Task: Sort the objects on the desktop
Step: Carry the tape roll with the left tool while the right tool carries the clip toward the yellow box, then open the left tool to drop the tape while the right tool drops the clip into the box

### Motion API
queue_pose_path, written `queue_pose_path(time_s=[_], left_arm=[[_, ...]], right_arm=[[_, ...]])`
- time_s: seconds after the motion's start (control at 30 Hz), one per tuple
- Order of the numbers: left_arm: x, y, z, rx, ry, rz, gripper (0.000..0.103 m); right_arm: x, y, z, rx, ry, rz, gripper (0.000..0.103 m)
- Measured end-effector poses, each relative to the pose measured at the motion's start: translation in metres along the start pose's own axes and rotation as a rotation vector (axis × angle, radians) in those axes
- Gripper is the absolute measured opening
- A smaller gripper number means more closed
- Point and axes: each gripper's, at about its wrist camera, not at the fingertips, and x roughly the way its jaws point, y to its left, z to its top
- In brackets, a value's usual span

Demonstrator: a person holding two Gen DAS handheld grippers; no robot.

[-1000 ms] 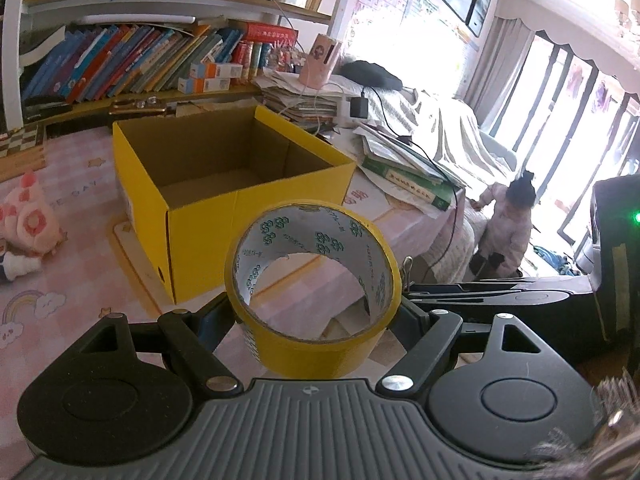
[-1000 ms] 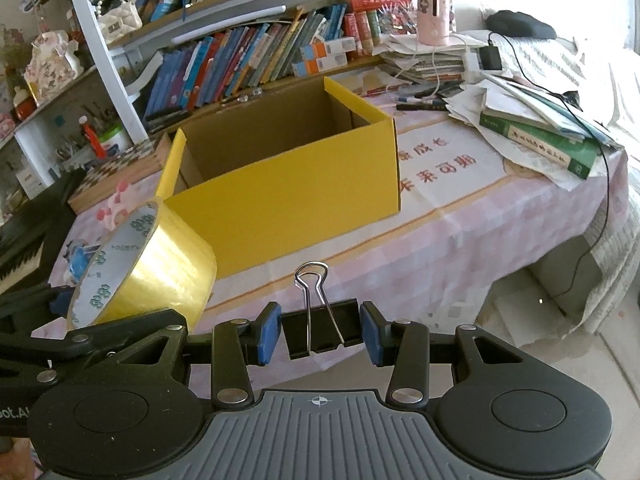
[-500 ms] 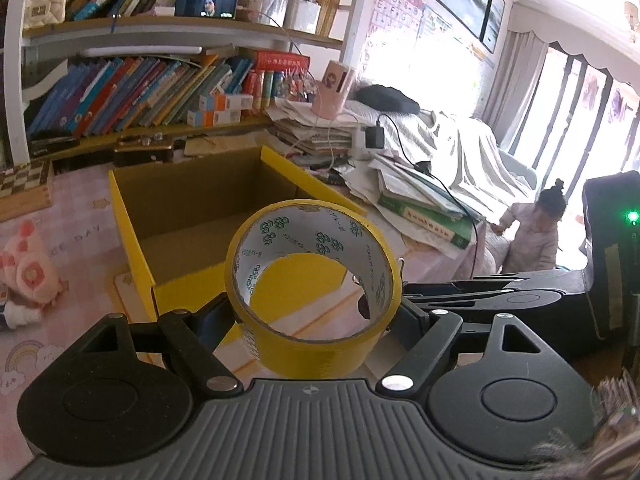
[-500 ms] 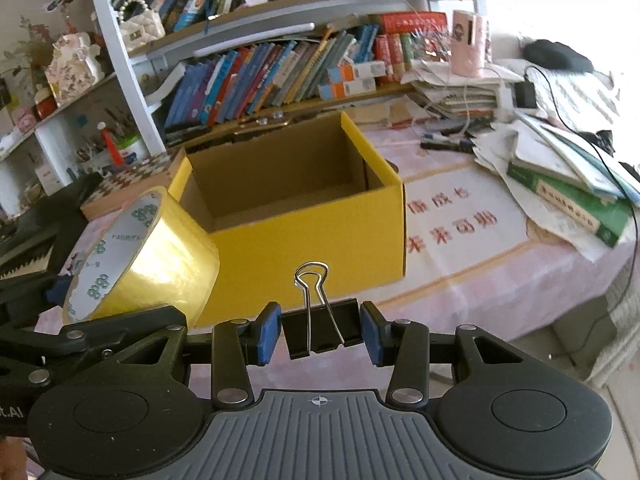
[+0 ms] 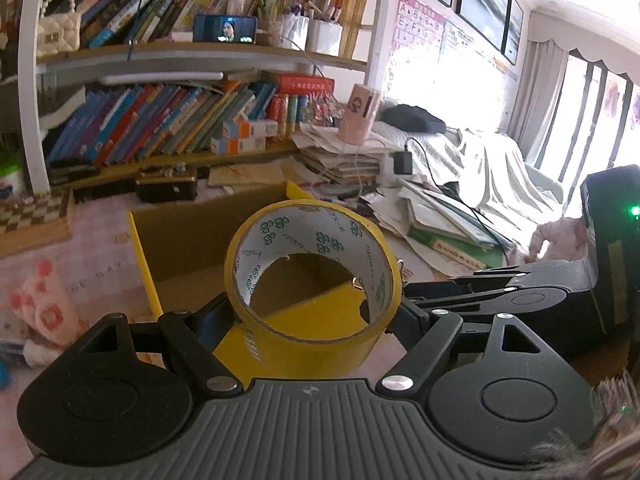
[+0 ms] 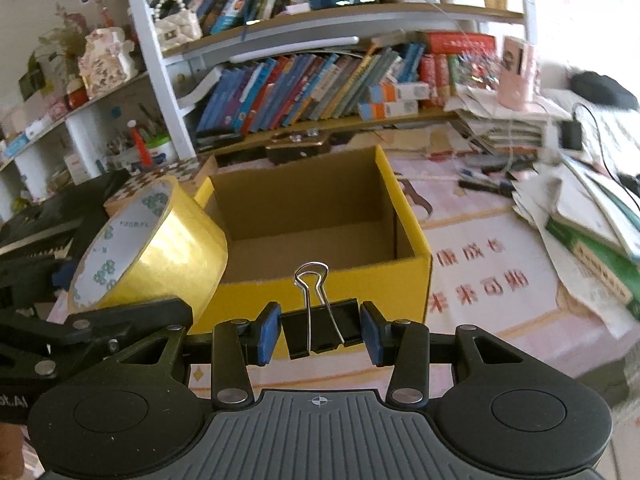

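Observation:
My left gripper (image 5: 314,320) is shut on a roll of yellow tape (image 5: 316,340) and holds it in the air before the near wall of an open yellow cardboard box (image 5: 146,264). In the right wrist view the tape roll (image 6: 160,252) hangs at the left, beside the box (image 6: 360,284), whose inside looks bare. My right gripper (image 6: 318,330) is shut on a black binder clip (image 6: 320,328) with its wire handles up, just in front of the box's near wall.
The box stands on a pink checked tablecloth (image 6: 500,300). Stacks of books and papers (image 6: 592,232) lie at the right. A bookshelf (image 6: 320,80) runs along the back. A pink plush toy (image 5: 44,300) lies at the left.
Both grippers have risen and moved toward the box, with the tape and the clip still held. The box's inside shows more from above in the right wrist view.

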Motion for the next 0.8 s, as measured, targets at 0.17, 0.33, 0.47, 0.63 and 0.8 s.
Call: queue_pose_path(time_s=[0.17,0.33,0.47,0.63,0.8], left_arm=[[0.013,0.010,0.013,0.006,-0.018,0.045,0.080],[0.032,0.019,0.023,0.012,-0.010,0.074,0.080],[0.052,0.022,0.035,0.048,0.009,0.084,0.080],[0.081,0.031,0.050,0.093,0.041,0.087,0.080],[0.117,0.041,0.053,0.134,0.112,0.111,0.080]], right_arm=[[0.016,-0.001,0.017,-0.089,0.002,0.014,0.043],[0.039,-0.003,0.035,-0.197,0.015,0.030,0.043],[0.058,-0.006,0.048,-0.274,0.036,0.049,0.043],[0.088,-0.008,0.066,-0.400,0.063,0.056,0.043],[0.122,-0.001,0.072,-0.600,0.084,0.043,0.043]])
